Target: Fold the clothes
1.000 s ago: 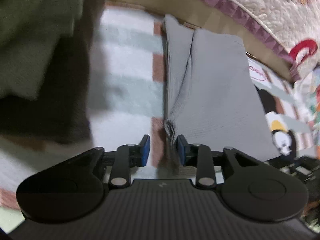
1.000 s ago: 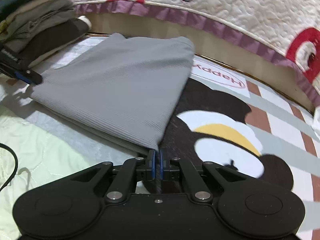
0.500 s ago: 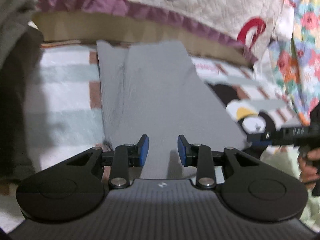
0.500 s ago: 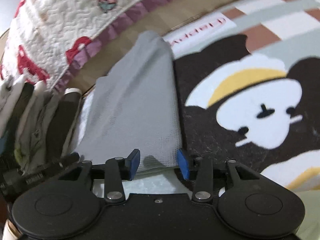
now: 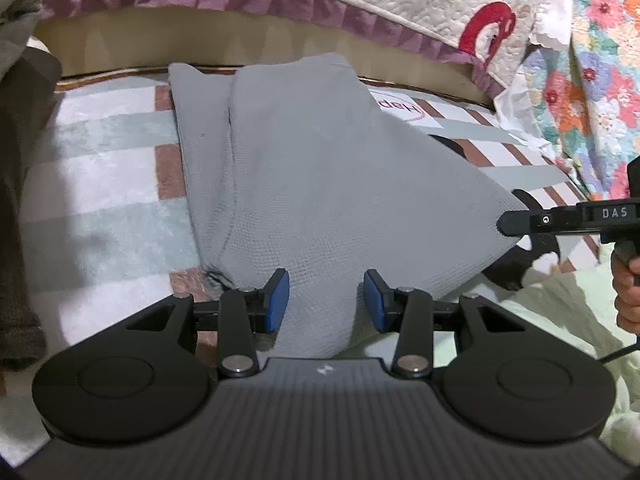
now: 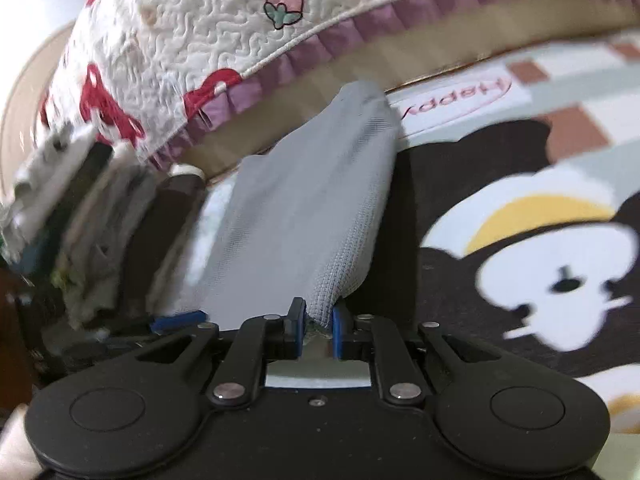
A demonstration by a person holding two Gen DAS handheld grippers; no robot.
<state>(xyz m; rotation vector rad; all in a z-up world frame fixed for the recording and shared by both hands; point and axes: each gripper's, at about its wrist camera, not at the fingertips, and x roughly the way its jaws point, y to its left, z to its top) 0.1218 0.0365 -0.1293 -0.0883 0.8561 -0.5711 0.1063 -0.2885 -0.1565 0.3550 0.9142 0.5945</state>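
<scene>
A grey folded garment (image 5: 320, 184) lies on the patterned mat (image 5: 100, 184), reaching back to the bed's edge. My left gripper (image 5: 326, 300) sits at its near edge. The jaws are opening, the cloth runs between the blue pads, and neither pad presses on it. My right gripper (image 6: 317, 324) is closing on the garment's (image 6: 312, 216) near right corner, and the cloth is bunched between its pads. In the left wrist view, the right gripper (image 5: 504, 226) meets that corner, with a hand (image 5: 628, 292) behind it.
A pile of folded clothes (image 6: 80, 240) stands left of the garment, with a dark piece (image 5: 20, 160) at its near side. A quilt with a purple frill (image 5: 400, 8) hangs over the bed at the back. Floral cloth (image 5: 600, 80) fills the right. The mat's cartoon print (image 6: 540, 272) spreads right.
My right gripper let go of the corner, opened wide, rolled, and closed on the cloth again. My left gripper slid from the garment's left corner to its near edge and spread wider.
</scene>
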